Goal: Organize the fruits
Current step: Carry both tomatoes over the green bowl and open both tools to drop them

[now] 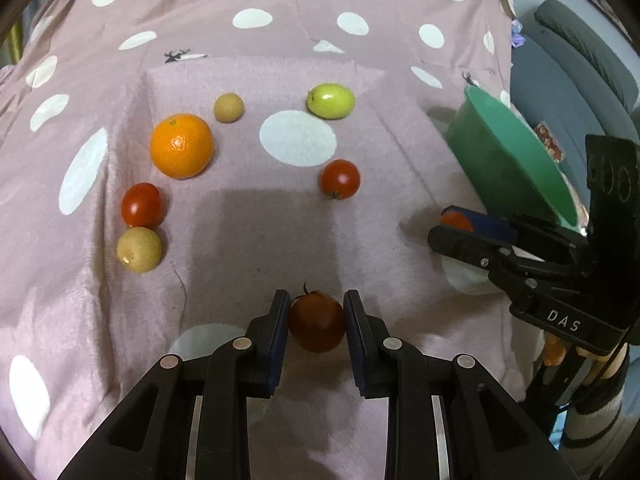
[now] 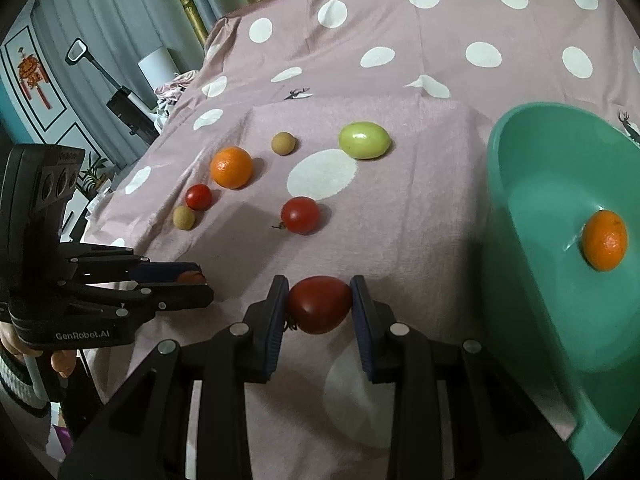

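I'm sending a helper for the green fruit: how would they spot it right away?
Start at the green bowl on the dotted pink cloth. Left of the bowl's rim, beyond the big white dot, lies the green fruit. It is the only green, egg-shaped piece; its neighbours are red, orange or tan and rounder.

light: dim, indoor | shadows: my grippers' soft shadow on the polka-dot cloth (image 1: pixel 248 216) | glare: highlight on orange (image 1: pixel 181 145) | edges: fisheye bending, dark corners
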Available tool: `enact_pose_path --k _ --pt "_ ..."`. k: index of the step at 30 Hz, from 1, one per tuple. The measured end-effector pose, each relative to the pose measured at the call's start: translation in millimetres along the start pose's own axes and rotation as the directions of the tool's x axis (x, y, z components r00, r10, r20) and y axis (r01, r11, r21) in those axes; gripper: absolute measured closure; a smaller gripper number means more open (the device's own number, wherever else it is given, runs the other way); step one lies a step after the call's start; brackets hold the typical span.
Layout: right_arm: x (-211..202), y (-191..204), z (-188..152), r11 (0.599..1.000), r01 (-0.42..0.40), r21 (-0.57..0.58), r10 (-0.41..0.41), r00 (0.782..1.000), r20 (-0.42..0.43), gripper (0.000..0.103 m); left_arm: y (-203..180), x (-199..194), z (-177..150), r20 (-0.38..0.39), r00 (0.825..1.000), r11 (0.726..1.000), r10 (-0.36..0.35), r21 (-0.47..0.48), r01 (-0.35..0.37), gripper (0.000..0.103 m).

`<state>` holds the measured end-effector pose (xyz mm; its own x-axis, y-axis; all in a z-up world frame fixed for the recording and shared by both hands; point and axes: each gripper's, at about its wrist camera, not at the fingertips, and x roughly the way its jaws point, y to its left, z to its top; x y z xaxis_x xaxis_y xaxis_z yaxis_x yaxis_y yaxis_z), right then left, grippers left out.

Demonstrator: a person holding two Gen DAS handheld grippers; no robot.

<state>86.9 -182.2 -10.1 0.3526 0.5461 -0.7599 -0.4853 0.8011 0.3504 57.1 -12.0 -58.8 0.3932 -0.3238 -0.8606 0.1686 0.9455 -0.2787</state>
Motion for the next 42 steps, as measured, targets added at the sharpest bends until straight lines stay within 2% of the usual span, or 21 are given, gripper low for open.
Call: enact_pose_path --k 19,42 --pt "-68 18 -4 1.000 -0.002 -0.026 0.005 0.992 0.128 0.071 -28 -49 1 0.099 0.995 1.000 0.014 0.022 -0.016 0.076" --pt "-120 -9 -12 0.999 0.023 0.037 -0.032 0.968 0.248 0.071 -83 -64 22 0.144 0.990 0.992 0.002 0.125 -0.020 0.076"
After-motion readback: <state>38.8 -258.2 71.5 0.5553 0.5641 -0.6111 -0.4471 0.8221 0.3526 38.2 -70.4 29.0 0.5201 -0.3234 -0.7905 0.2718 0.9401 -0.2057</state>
